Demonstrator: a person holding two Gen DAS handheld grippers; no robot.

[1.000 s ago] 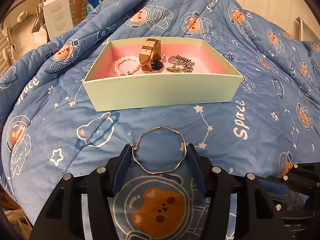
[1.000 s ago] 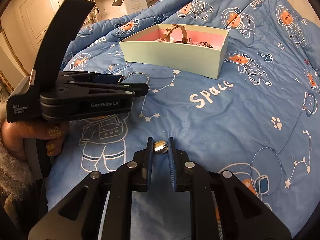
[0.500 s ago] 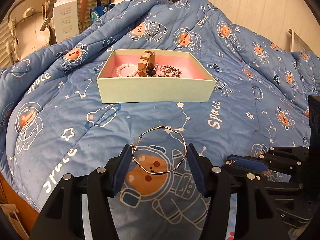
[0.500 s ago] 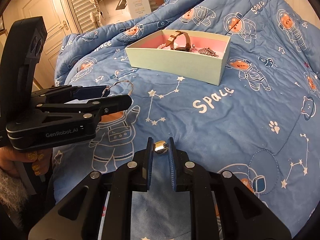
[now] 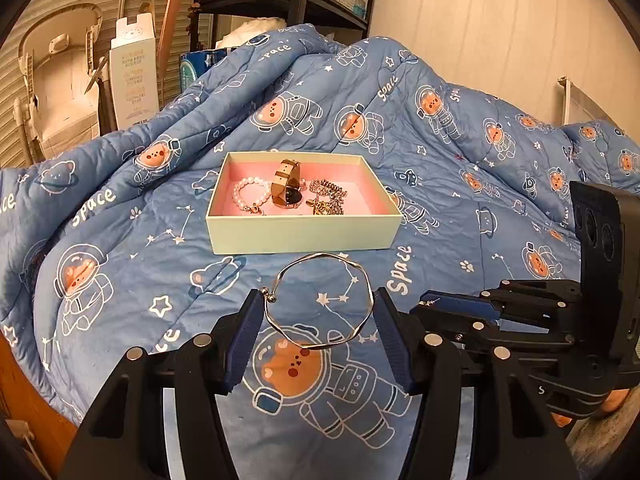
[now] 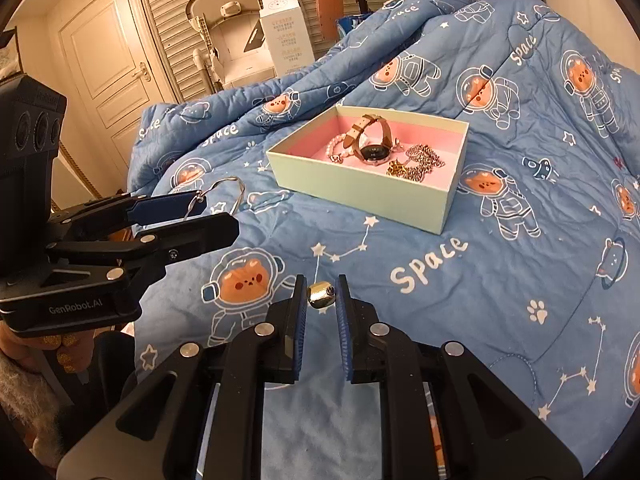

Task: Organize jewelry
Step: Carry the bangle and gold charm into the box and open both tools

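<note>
My left gripper [image 5: 318, 308] is shut on a thin silver bangle [image 5: 320, 300] and holds it above the quilt, in front of the box. It also shows in the right wrist view [image 6: 188, 216] with the bangle [image 6: 236, 192]. My right gripper [image 6: 320, 300] is shut on a small gold ring [image 6: 320, 295], held above the quilt. The pale green box [image 5: 304, 234] with a pink inside holds a pearl bracelet [image 5: 250, 196], a brown-strap watch [image 5: 286, 188] and chain jewelry [image 5: 328, 198]. The box [image 6: 360, 188] lies ahead of the right gripper.
A blue space-bear quilt [image 5: 460, 184] covers the bed in folds behind the box. A white carton [image 5: 134, 80], a folded seat [image 5: 60, 92] and a black shelf [image 5: 288, 0] stand beyond the bed. A door [image 6: 108, 72] is at the left.
Both grippers have risen and drawn back from the box, each keeping its piece. The box looks smaller and farther. The right gripper has come into the left wrist view.
</note>
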